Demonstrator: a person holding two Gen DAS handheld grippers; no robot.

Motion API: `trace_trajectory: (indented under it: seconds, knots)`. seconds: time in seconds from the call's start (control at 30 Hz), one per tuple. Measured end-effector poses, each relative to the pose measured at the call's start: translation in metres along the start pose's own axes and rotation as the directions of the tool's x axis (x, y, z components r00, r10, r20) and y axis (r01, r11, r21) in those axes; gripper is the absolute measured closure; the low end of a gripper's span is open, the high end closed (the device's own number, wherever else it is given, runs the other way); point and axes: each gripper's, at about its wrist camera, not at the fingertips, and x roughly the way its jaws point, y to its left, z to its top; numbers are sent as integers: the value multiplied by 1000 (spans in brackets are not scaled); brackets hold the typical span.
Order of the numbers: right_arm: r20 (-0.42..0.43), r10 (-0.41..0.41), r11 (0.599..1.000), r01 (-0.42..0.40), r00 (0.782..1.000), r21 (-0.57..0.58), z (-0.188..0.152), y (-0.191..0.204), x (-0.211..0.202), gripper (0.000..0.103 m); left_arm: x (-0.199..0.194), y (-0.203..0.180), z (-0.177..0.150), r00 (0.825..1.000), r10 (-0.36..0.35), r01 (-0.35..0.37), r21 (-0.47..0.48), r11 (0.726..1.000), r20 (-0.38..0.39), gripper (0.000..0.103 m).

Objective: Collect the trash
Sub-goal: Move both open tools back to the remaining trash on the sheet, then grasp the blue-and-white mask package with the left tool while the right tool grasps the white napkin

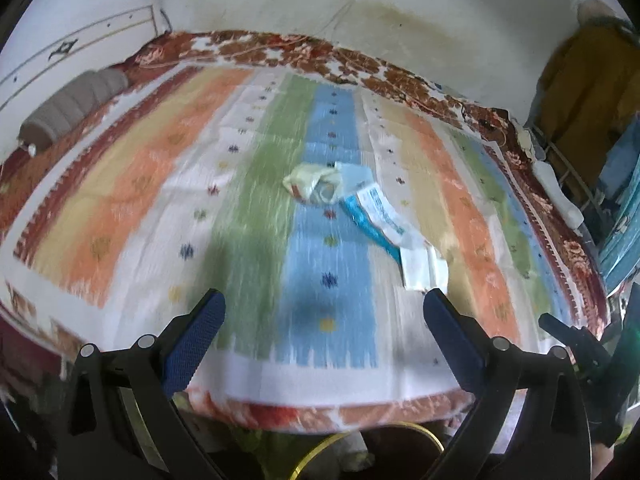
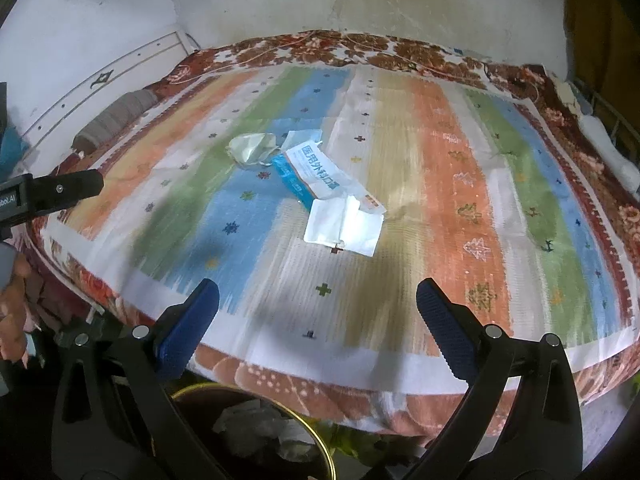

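**Both grippers open above the bed edge, trash pile mid-bed**

Left gripper (image 1: 324, 316) spread wide, nothing between its blue pads (image 1: 192, 344), hovering over the near edge of the bed (image 1: 120, 184). Right gripper (image 2: 318, 306) also wide open and empty, same height, just right of the left one; the left tool's black body shows at the left edge of the right wrist view.

Trash sits together near the middle of the striped bedspread (image 2: 460, 160), well apart from both grippers:
- crumpled pale plastic bag (image 2: 252, 148), farthest back, on the green/blue stripes
- blue-and-white mask package (image 2: 316, 176) with printed characters, lying flat, touching the bag
- white torn wrapper (image 2: 344, 228), nearest piece, overlapping the package's near end

Left wrist view is motion-blurred; same three pieces visible there, bag (image 1: 308, 182), package (image 1: 380, 216), wrapper (image 1: 424, 268).

Bin with gold rim (image 2: 316, 432) below the bed's near edge, under the grippers, crumpled waste already inside. Grey rolled bolster (image 1: 76, 104) at far left of bed against the wall
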Motion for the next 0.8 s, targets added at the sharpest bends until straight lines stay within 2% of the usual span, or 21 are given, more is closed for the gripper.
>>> trace_trajectory:
  seconds: [0.23,0.5,0.7,0.8]
  knots:
    - [-27,15,1000,-14,1000,25,13,-7,30,9,32,24,18,999,-44,41,-118,992,-21,6]
    - [-65,-1,1000,2,998,14,25,-11,64,10,64,25,29,999,-44,42,-105,994,-22,6]
    - [-108,13,1000,-10,994,24,32,-14,93,12,91,22,29,992,-107,99,-116,988,-62,6]
    - [-129,12,1000,-9,992,25,39,-18,109,14,108,21,30,981,-161,147,-125,981,-111,7]
